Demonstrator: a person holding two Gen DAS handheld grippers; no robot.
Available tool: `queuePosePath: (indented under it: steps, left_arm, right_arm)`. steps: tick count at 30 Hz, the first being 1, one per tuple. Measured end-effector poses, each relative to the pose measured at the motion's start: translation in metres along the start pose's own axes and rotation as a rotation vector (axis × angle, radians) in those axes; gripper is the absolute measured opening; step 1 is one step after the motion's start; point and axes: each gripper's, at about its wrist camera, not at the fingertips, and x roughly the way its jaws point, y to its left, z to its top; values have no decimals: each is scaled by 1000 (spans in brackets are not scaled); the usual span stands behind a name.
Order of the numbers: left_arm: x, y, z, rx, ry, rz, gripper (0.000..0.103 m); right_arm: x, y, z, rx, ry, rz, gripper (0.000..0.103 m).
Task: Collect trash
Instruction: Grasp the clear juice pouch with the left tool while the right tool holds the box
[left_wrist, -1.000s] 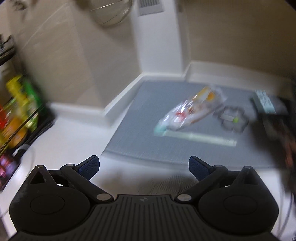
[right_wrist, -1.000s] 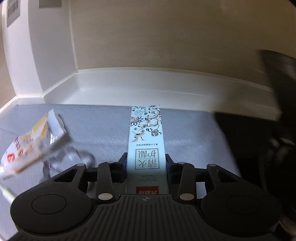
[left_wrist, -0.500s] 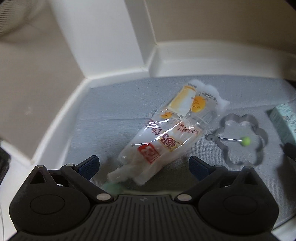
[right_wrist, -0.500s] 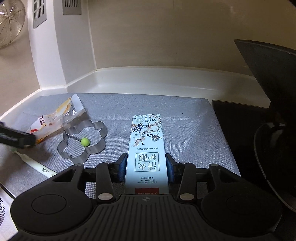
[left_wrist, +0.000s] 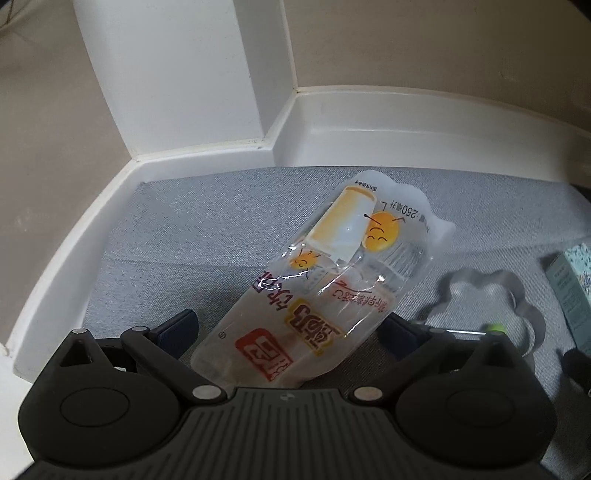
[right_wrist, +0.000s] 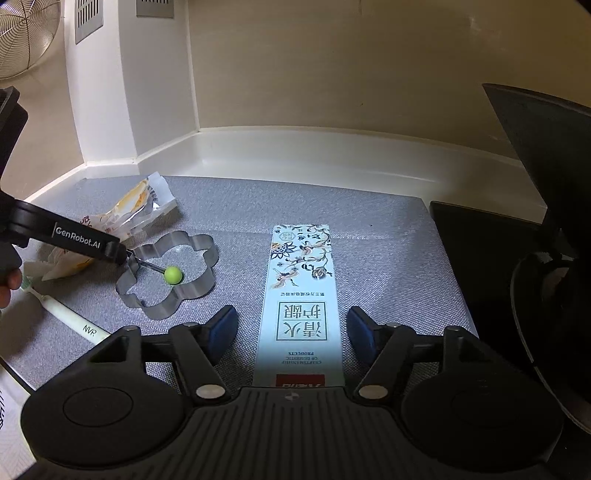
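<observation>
A clear plastic wrapper (left_wrist: 325, 288) with yellow and red print lies on the grey mat (left_wrist: 192, 229). My left gripper (left_wrist: 286, 330) is open, its fingers on either side of the wrapper's near end. The wrapper also shows in the right wrist view (right_wrist: 125, 218), partly behind the left gripper's finger. A long pale blue floral box (right_wrist: 301, 295) lies on the mat (right_wrist: 388, 251). My right gripper (right_wrist: 291, 326) is open, its fingers on either side of the box's near end with a gap on each side.
A metal flower-shaped ring (right_wrist: 170, 273) with a green-tipped pin lies between wrapper and box. A white toothbrush (right_wrist: 66, 314) lies at the mat's left edge. A dark pan (right_wrist: 546, 206) on a black hob stands at the right. White wall skirting bounds the back.
My right gripper has opened and let go of the floral box. My left gripper has moved in over the wrapper, so that it now lies between the open fingers.
</observation>
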Motion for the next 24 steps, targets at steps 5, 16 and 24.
queuePosePath:
  steps: [5,16,24]
  left_arm:
    - [-1,0,-1,-21,6,-2,103]
    - [-45,-7,2,-34,-74,27,15]
    - [-102,0,-1,-71,-176,70,9]
  right_arm:
    - [0,0,0,0,0,1,71]
    - [-8,1,-3,-5,-53,-4,41]
    - [-24,-5,-1,33,-174,-18,41]
